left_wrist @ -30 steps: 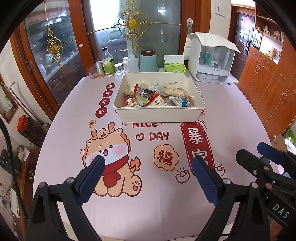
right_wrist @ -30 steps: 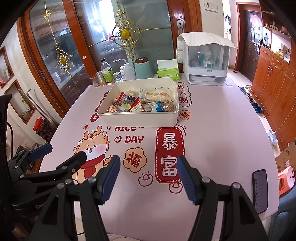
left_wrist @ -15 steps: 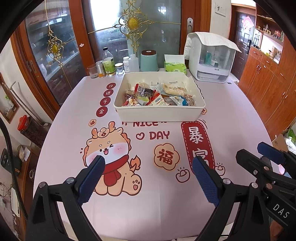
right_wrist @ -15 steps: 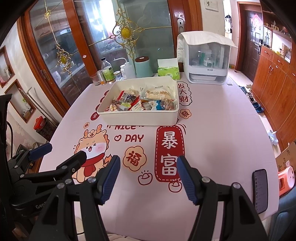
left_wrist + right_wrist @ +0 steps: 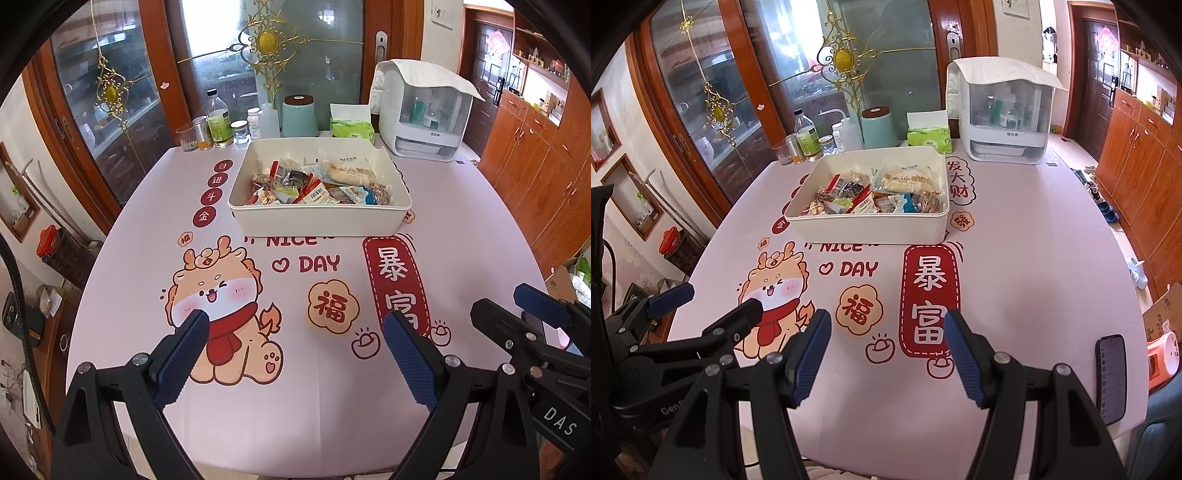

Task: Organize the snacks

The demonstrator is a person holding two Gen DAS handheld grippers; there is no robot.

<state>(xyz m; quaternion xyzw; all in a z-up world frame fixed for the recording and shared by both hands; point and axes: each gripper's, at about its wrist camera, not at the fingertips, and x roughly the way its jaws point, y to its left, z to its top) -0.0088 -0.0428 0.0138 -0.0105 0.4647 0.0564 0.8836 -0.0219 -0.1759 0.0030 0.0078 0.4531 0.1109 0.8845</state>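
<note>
The counter wears a pale pink cloth printed with a cartoon dragon and red characters. A white bin of snacks sits toward its far middle; behind it stand bottles and jars, a teal canister, a tissue pack and a white lidded organizer. A phone lies at the near right edge

1. One white bin ahead of the grippers, heaped with snack packets, too jumbled to count.
2. One teal canister and one tissue pack beyond it.
3. One phone, right of the right gripper.
</note>
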